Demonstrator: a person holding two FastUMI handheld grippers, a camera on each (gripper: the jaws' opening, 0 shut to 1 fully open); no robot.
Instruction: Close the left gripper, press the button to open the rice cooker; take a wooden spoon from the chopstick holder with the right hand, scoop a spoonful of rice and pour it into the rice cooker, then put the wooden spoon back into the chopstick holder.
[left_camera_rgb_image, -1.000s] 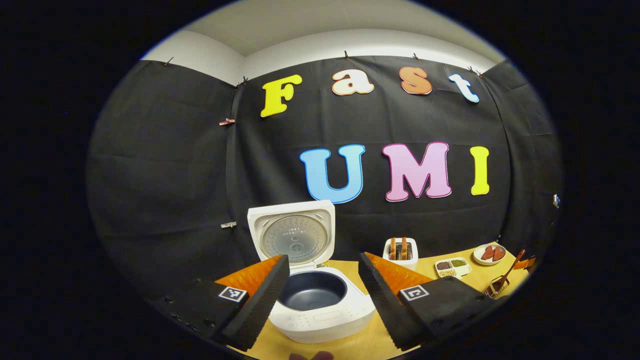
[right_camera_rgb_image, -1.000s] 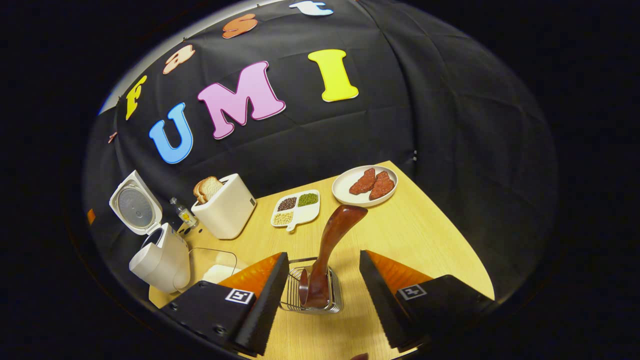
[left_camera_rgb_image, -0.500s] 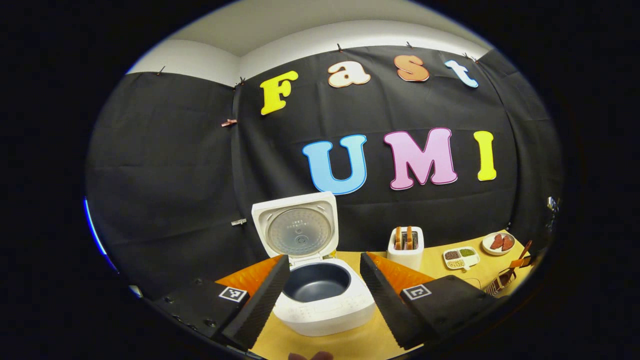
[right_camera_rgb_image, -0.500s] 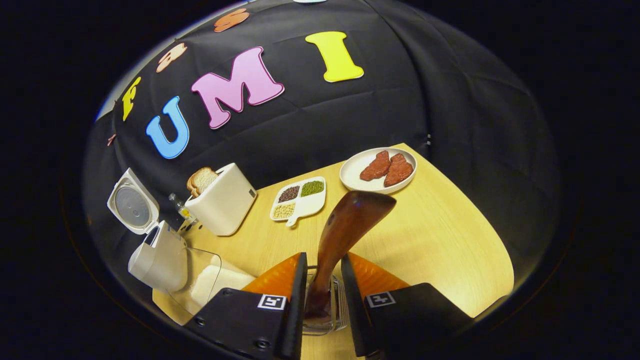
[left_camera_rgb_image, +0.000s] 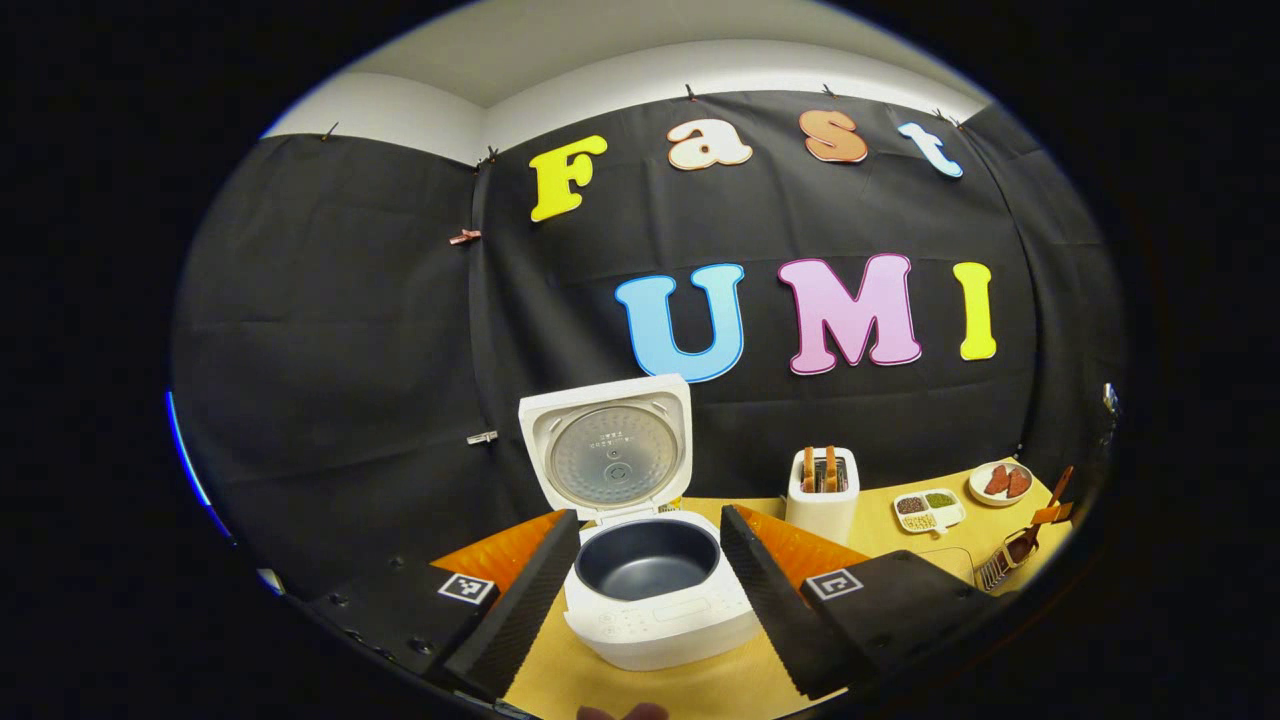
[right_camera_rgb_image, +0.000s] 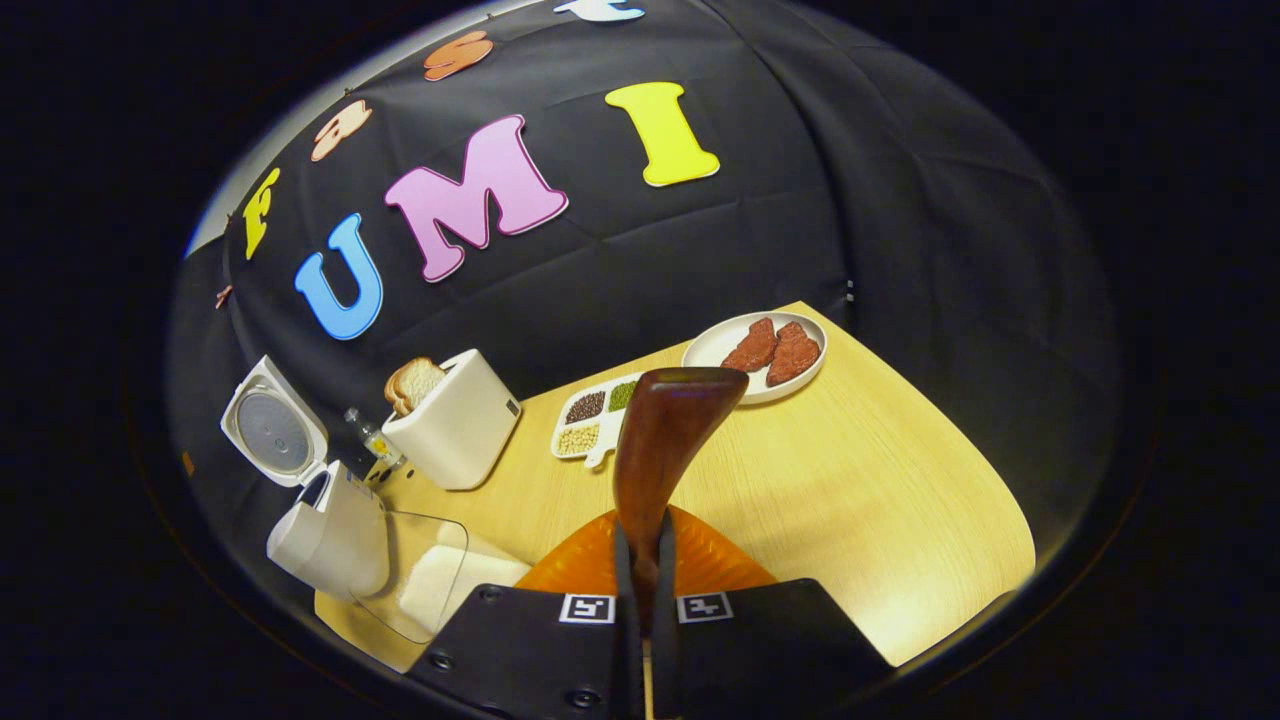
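The wooden table (right_camera_rgb_image: 850, 470) is carrying everything. On its left part the white rice cooker (left_camera_rgb_image: 655, 600) is sitting with its lid (left_camera_rgb_image: 608, 445) standing upright at the back and its dark inner pot (left_camera_rgb_image: 647, 558) facing up; in the right gripper view the same cooker (right_camera_rgb_image: 325, 525) is showing from the side. A clear container (right_camera_rgb_image: 420, 585) holding white rice is lying just beside the cooker. A white toaster (right_camera_rgb_image: 455, 430) with bread slices in its slots is standing behind it, a divided dish (right_camera_rgb_image: 592, 415) of beans and grains is lying to the right of the toaster, and a white plate (right_camera_rgb_image: 760, 345) with two reddish pieces is resting near the back corner.

The left gripper (left_camera_rgb_image: 648, 575) is hovering in front of the cooker with its fingers spread wide, holding and touching nothing; the cooker is showing between them.

The right gripper (right_camera_rgb_image: 640, 570) is clamped tight, both fingers pressing on the lower part of the wooden spoon (right_camera_rgb_image: 660, 440). The spoon is dark reddish-brown and glossy. Its long axis is running up and away from the fingers, leaning slightly right, its broad rounded end uppermost and overlapping the divided dish and plate. In the left gripper view the spoon (left_camera_rgb_image: 1045, 510) is showing small at the far right edge, slanting over a wire chopstick holder (left_camera_rgb_image: 997, 572).
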